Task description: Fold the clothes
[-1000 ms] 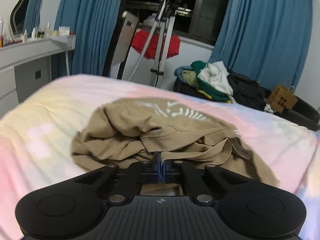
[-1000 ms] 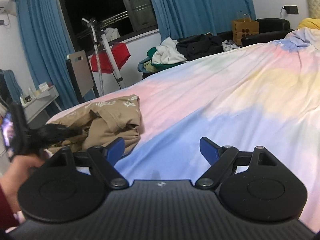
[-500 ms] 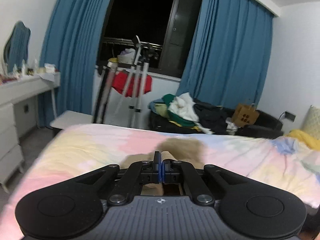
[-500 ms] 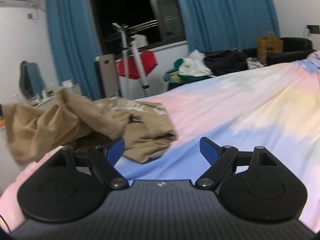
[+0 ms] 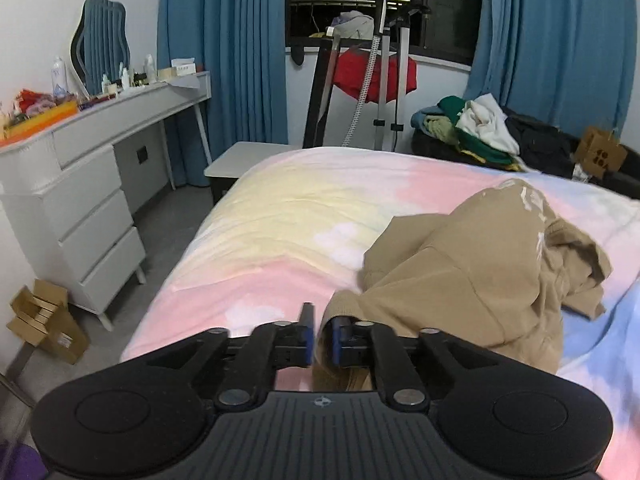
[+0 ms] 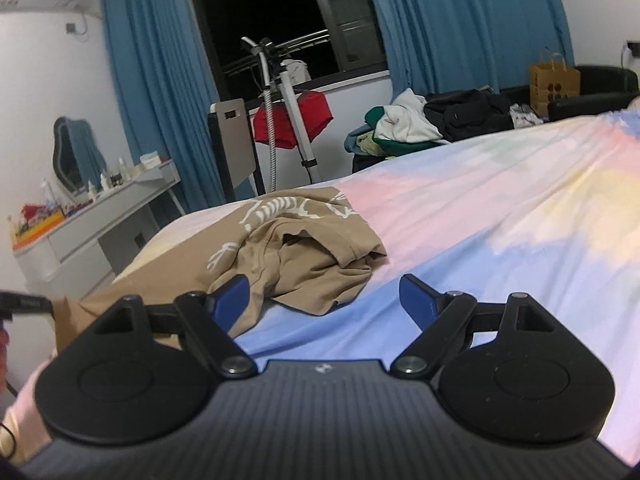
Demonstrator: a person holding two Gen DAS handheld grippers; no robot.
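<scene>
While crumpled on the bed (image 5: 280, 208): tan shirt (image 5: 480, 264); left gripper (image 5: 319, 338) slightly parted.

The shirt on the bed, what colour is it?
Tan shirt with a white print, clearest in the right wrist view.

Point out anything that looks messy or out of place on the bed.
The tan shirt lies crumpled in a heap on the pastel bedspread, not spread flat; its white print is bunched and part is folded under. Nothing looks spilled or damaged.
</scene>
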